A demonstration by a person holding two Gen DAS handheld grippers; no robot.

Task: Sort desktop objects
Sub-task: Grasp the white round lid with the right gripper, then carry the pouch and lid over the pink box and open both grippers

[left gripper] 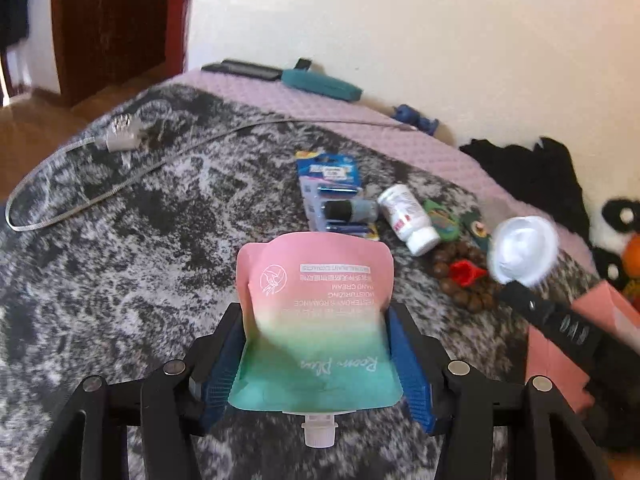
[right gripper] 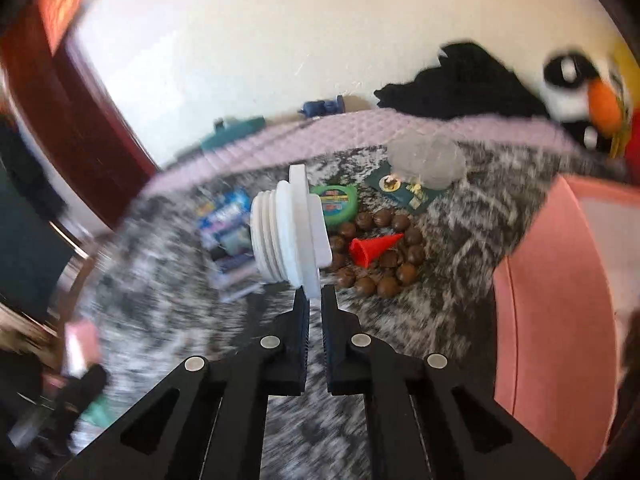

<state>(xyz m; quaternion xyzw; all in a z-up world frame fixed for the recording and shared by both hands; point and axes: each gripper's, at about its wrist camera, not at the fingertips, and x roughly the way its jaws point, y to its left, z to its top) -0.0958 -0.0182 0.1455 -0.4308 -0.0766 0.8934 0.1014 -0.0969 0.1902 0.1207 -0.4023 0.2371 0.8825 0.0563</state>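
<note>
Now the left tool [left gripper: 316, 344] is held low and level over the grey mottled blanket [left gripper: 120, 280], a pink-green hand cream pouch [left gripper: 316, 320] pinched between its blue pads, spout toward the camera. Right tool [right gripper: 315, 294] is raised, tilted — a white threaded cap [right gripper: 290, 230] is gripped by its rim above brown beads [right gripper: 380, 264].

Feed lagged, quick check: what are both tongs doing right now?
Left tongs: closed on the hand cream pouch.
Right tongs: closed on the white threaded plug.
</note>
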